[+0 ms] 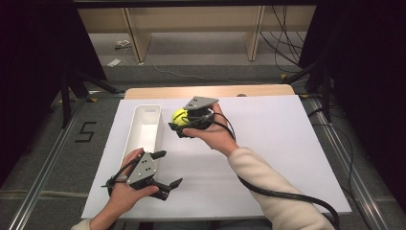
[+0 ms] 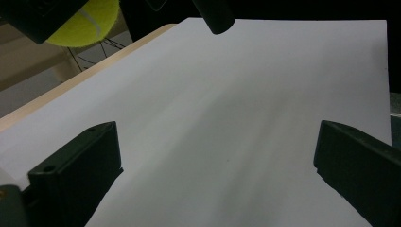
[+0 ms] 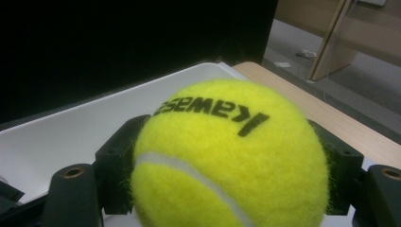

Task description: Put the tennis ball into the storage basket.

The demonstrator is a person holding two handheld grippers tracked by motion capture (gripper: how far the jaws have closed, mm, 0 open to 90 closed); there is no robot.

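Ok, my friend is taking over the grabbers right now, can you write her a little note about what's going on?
Right gripper: shut on the tennis ball, held up beside the white bin, at its far end.
Left gripper: open and holding nothing, low over the white sheet at the near end of the bin.
Done: the ball is picked up and gripped firmly on both sides.
Left: the ball is not in the bin yet. The likely next step is to carry it over the bin and open the jaws.
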